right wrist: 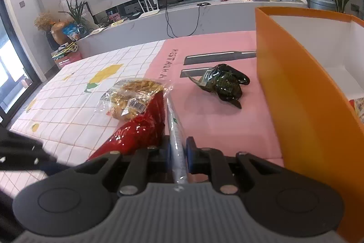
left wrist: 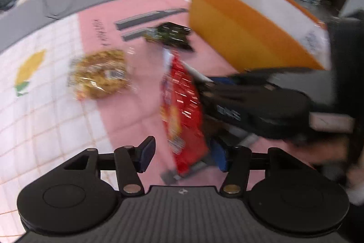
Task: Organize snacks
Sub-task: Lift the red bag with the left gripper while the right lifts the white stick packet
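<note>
Gaping beside the right claw's red snack bag, orange box.

Snack bags: one red, one golden, one dark green; one orange box.

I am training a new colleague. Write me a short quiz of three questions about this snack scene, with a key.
1. True or false: the right tongs are shut on the edge of the red snack bag.
2. Which packet lies nearest the orange box? A) the golden snack packet B) the dark green packet C) a blue packet
3. Fill in: the left tongs are ____, their pads not pressing on the bag.

Key: 1 true; 2 B; 3 open.
</note>
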